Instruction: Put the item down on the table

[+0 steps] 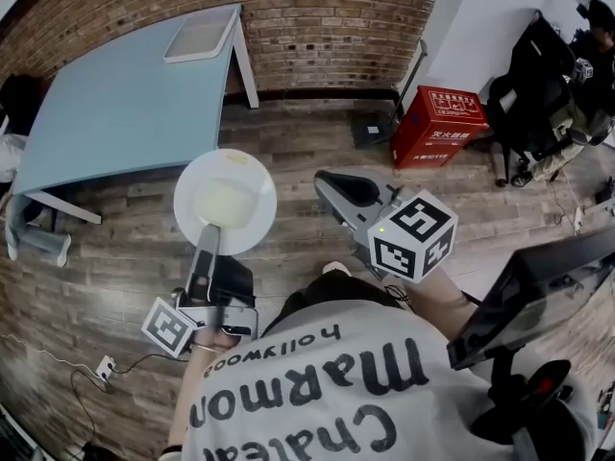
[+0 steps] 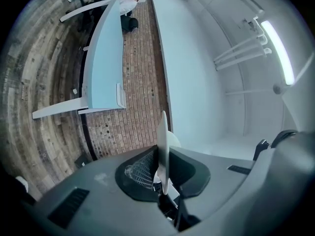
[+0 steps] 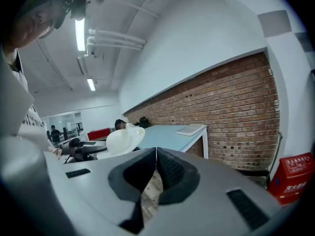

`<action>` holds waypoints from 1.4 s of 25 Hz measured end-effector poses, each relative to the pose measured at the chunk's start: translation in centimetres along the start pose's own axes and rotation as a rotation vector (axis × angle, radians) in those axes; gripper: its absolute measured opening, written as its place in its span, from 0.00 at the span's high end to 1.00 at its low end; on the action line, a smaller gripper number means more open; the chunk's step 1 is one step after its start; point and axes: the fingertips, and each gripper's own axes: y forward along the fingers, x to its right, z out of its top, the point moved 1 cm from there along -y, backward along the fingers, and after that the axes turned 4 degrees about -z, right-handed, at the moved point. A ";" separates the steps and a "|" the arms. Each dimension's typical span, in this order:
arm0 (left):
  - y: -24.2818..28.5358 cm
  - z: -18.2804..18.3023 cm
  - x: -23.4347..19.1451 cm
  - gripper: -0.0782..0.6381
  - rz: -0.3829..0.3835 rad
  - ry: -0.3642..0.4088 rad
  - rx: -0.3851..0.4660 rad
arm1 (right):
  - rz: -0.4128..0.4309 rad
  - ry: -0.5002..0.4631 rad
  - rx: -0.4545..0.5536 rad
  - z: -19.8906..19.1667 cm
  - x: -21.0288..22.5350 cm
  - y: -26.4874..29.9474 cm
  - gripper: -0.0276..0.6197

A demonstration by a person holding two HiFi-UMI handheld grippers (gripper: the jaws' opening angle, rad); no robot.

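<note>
The left gripper [image 1: 208,241] had its jaws pinched on the rim of a white plate [image 1: 226,200], above the wooden floor [image 1: 307,142] short of the blue table's [image 1: 125,94] near edge; the right gripper [image 1: 333,188] had its jaws together, empty; a white tray [image 1: 200,35] lay at the table's far corner

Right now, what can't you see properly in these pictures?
- Head view: the plate hides its own underside and the lower jaw of the left gripper.
- Left gripper view: the plate shows edge-on, so its face is unseen.
- Head view: the flat thing on the table is too small to name.
- Head view: the red box has print too small to read.
</note>
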 end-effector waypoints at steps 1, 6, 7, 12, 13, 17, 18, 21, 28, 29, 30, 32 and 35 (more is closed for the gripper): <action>0.4 0.1 -0.3 0.85 0.005 -0.003 -0.001 | -0.001 0.003 -0.005 0.0 0.4 0.3 0.94; 3.6 0.8 -2.1 0.85 0.029 -0.008 0.013 | 0.011 0.019 -0.026 0.3 3.4 2.7 0.94; 4.3 0.9 -2.5 0.85 0.034 -0.010 0.017 | 0.017 0.022 -0.030 0.5 4.1 3.4 0.94; 8.2 1.5 -4.5 0.85 0.061 -0.015 0.035 | 0.052 0.022 -0.052 1.7 7.7 6.8 0.94; 8.9 1.8 -5.0 0.85 0.064 -0.014 0.043 | 0.056 0.021 -0.058 1.8 8.4 7.5 0.94; 12.1 2.4 -6.5 0.85 0.080 -0.010 0.058 | 0.071 0.026 -0.078 2.5 11.6 9.9 0.94; 12.8 2.5 -6.8 0.85 0.086 -0.008 0.060 | 0.075 0.027 -0.083 2.6 12.3 10.3 0.94; 14.9 2.6 -7.9 0.85 0.098 -0.011 0.071 | 0.090 0.035 -0.095 2.8 14.4 11.6 0.94; 18.6 2.7 -9.8 0.85 0.119 -0.012 0.075 | 0.110 0.056 -0.114 2.9 18.2 14.2 0.94; 19.0 2.7 -10.1 0.85 0.125 -0.013 0.078 | 0.111 0.058 -0.117 2.8 18.6 14.4 0.94; 19.4 2.7 -10.3 0.85 0.130 -0.013 0.082 | 0.112 0.060 -0.119 2.8 19.1 14.7 0.94; 20.2 2.7 -10.9 0.85 0.136 -0.009 0.089 | 0.119 0.067 -0.121 2.8 20.0 15.1 0.94; 21.2 3.0 -11.6 0.85 0.138 0.000 0.110 | 0.123 0.064 -0.128 2.6 21.5 15.6 0.94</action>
